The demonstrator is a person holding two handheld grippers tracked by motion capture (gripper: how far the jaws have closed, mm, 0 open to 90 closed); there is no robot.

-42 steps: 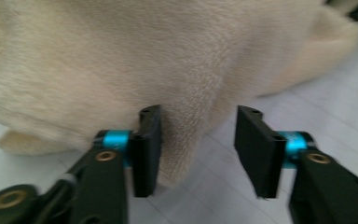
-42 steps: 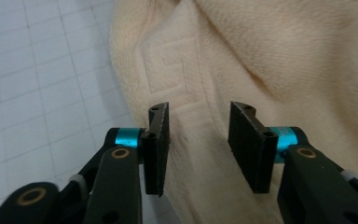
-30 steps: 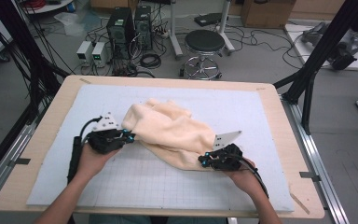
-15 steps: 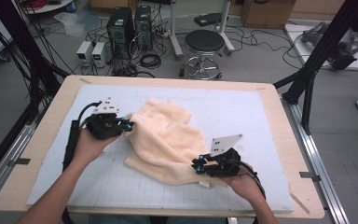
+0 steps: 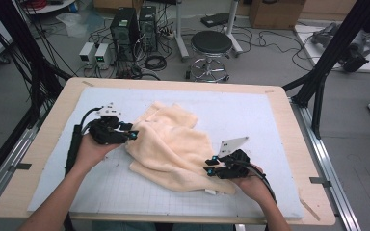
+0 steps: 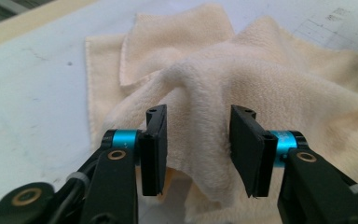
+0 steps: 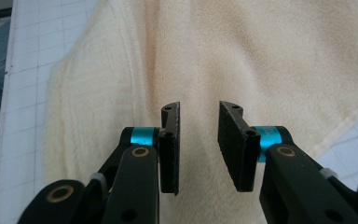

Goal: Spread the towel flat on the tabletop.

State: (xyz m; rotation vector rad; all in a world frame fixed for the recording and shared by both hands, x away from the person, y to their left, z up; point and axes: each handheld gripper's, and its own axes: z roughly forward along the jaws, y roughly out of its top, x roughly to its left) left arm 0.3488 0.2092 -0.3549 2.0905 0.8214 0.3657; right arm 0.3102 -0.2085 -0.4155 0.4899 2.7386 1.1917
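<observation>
A crumpled cream towel [image 5: 171,144] lies on the white grid mat [image 5: 250,115] in the middle of the table. My left gripper [image 5: 133,134] sits at the towel's left edge. Its jaws [image 6: 198,149] have just been opening and stand apart, with a raised fold of towel [image 6: 200,88] between them and the pads not pressing on it. My right gripper [image 5: 209,169] rests over the towel's near right corner. Its jaws [image 7: 198,144] have also just been opening, and flat towel [image 7: 261,56] lies under the gap.
The mat covers a wooden table [image 5: 58,110] whose bare rim runs all round. Black frame posts [image 5: 325,62] stand at the right and left sides. Beyond the far edge are a stool [image 5: 211,45], computer boxes [image 5: 125,26] and cables on the floor.
Both grippers were shut on the towel and now stand open. The left hand moved toward the far side of the table, and the towel has slumped onto the mat.
</observation>
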